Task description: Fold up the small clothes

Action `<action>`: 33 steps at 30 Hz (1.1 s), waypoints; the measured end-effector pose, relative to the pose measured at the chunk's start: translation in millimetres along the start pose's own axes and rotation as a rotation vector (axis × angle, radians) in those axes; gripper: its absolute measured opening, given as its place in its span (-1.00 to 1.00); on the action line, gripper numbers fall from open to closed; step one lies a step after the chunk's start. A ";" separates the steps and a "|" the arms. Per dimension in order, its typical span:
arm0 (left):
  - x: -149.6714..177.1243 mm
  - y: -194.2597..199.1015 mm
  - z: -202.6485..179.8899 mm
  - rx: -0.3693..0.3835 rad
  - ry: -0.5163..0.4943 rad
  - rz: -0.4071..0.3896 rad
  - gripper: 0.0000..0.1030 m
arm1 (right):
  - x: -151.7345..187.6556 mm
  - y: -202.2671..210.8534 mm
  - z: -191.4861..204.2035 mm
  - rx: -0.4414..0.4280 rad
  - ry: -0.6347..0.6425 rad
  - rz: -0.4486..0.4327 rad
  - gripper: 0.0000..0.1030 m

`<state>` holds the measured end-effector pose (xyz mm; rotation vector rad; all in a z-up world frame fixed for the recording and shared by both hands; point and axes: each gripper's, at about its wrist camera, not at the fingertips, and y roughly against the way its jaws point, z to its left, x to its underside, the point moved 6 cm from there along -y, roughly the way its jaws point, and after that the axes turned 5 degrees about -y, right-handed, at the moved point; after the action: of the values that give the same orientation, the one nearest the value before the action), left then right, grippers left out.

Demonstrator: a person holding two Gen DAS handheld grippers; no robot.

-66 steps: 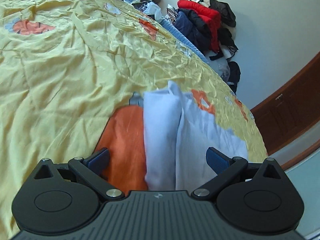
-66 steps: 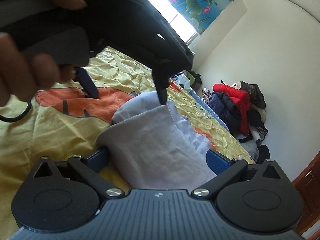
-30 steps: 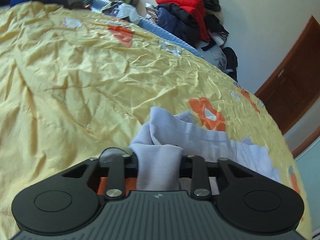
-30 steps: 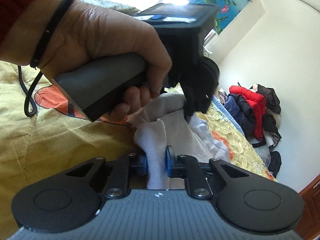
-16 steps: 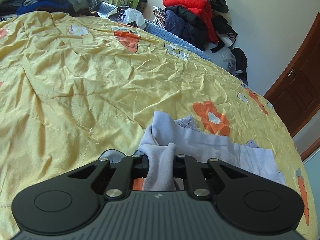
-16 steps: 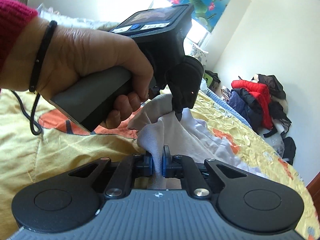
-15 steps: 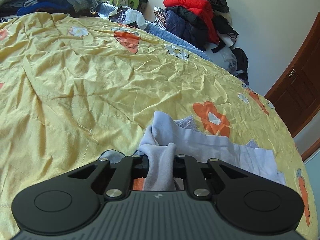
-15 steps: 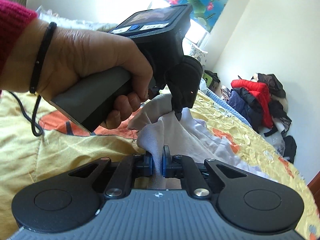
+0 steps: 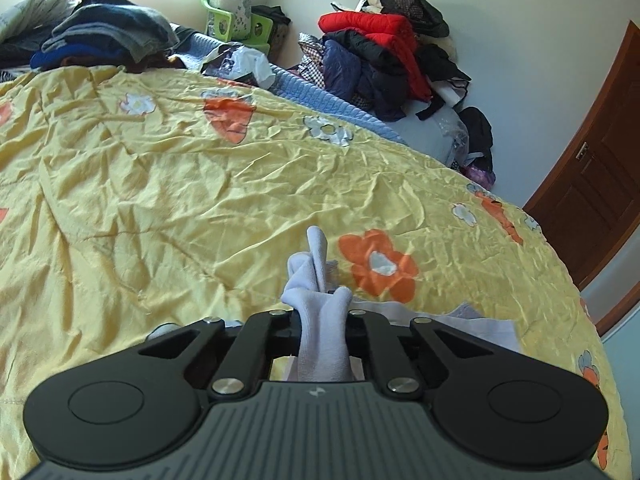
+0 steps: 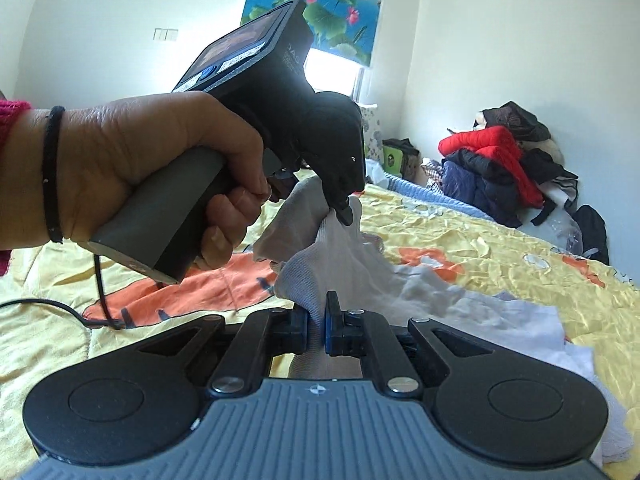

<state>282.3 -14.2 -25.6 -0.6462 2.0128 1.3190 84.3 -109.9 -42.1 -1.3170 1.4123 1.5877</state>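
Garment (image 9: 322, 320): pale grey-white, small, bunched. Both hand-held grippers pinch it. Left hand-held gripper (image 9: 322, 322) is pressed together on a thick wad of cloth that stands up ahead of its fingers. Right hand-held gripper (image 10: 316, 318) is clamped on a thin fold; blue pads (image 10: 329, 316) bite the cloth. In the right view the left hand-held gripper (image 10: 342, 208) sits ahead and above, held by the left hand (image 10: 132, 168), its tip gripping the upper edge of the same garment (image 10: 320, 256). Remaining cloth trails to the right of both grippers and lies on the bed (image 9: 160, 200).

Judged step: lifting the garment by two points to spread or fold it; the fold itself looks not yet made.

Risks:
- Left grip holds a wad, probably several layers. If so, a pull apart would not open the garment flat.
- The two pinch points are close together. Short span between them means slack cloth could twist.
- Right grip is thin; a sharp tug could slip it out.
- Cable (image 10: 72, 312) lies on the bed below the left hand; it could snag on cloth.

Room: the bed ahead and to the left of the left gripper is wide and bare, though wrinkled. Bed edge lies to the right, with clothes pile (image 9: 384, 52) and door (image 9: 600, 184) beyond. Laying down toward the left looks safest.
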 end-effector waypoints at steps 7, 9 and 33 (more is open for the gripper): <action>-4.8 4.9 -25.1 -0.012 -0.056 -0.003 -0.88 | -1.4 11.5 -16.3 0.022 -0.027 -0.025 -0.81; -5.9 5.7 -33.1 -0.014 -0.079 -0.002 -0.88 | -3.0 13.5 -21.6 0.029 -0.038 -0.029 -0.81; -5.8 -9.5 -139.3 0.070 -0.174 0.009 -0.88 | 8.2 48.9 -95.2 0.108 -0.260 -0.072 -0.81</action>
<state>259.1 -146.3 13.6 -0.4741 1.9129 1.2586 62.2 -213.7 -26.6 -1.0450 1.2573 1.5497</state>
